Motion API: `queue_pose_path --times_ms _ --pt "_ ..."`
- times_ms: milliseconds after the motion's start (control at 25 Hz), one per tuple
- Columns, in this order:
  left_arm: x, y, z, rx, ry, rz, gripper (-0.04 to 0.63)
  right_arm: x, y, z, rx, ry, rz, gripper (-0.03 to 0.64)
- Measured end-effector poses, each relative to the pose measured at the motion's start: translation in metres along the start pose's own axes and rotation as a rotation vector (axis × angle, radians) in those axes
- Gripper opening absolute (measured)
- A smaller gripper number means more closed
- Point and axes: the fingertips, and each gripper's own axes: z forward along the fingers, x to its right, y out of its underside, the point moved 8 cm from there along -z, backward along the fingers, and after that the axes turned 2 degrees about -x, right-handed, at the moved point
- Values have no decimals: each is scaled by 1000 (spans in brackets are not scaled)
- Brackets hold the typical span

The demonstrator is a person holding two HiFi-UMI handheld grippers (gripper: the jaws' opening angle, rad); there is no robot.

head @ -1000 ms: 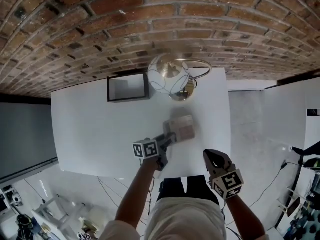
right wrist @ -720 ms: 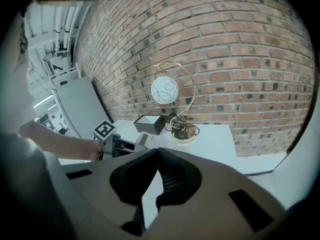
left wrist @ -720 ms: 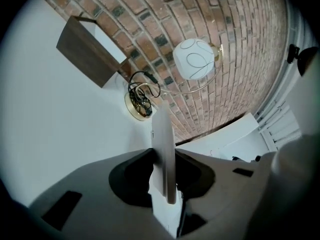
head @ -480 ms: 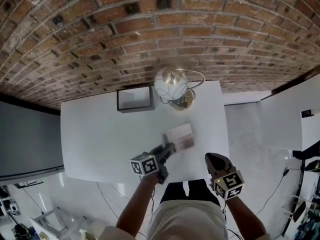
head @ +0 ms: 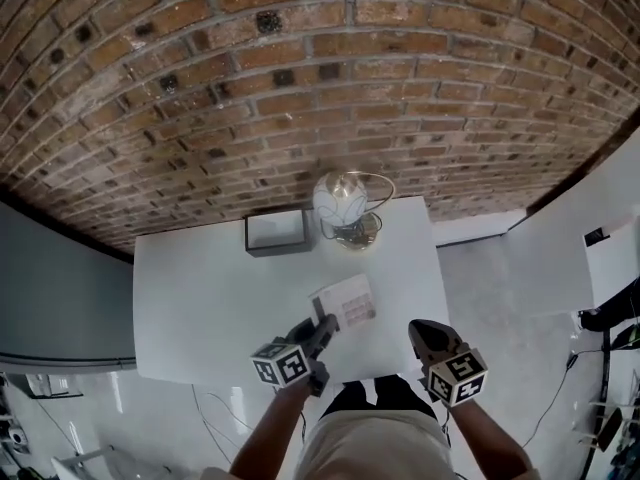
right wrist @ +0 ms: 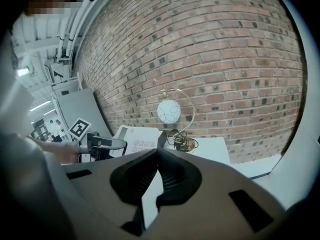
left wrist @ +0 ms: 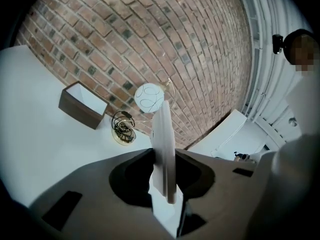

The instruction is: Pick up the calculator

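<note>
Plainly, the left gripper (left wrist: 165,156) has its two jaws partway closed and pressed on the one calculator (left wrist: 163,144). The calculator stands edge-on between them and sticks out past their tips. In the head view the same gripper (head: 325,325) holds the calculator (head: 345,301) by its near corner, with the pale body reaching ahead and to the right of the tips. From the right gripper view the keyed face of the calculator (right wrist: 137,136) is turned toward that camera.

The right gripper (right wrist: 158,151) is to the right of the left one and apart from it. Its two jaws meet at the tips with nothing between them. In the head view it (head: 420,326) hangs over the near right corner of the single white table (head: 200,298).

Beyond the left gripper's tips, at the far edge of the table, stands one lamp (head: 338,200) with a round white globe on a curved metal arm. Its base is a small dish (head: 355,233) with coiled wire in it. Just left of the lamp is one dark open box (head: 277,231) with a white inside. A brick wall (head: 320,88) rises behind both.
</note>
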Motion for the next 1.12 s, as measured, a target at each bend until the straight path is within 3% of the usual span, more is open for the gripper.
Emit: queue_pose_path --times_ms 360,640,1120 --pt "53 -15 -46 117 -41 137 115 -9 -21 -41 73 -13 -7 11" --pt "78 3 -71 238 -74 66 115 -5 -29 -72 121 -68 58 12" --pt "141 44 -110 424 -195 104 115 25 -22 -126 145 -139 -59 12"
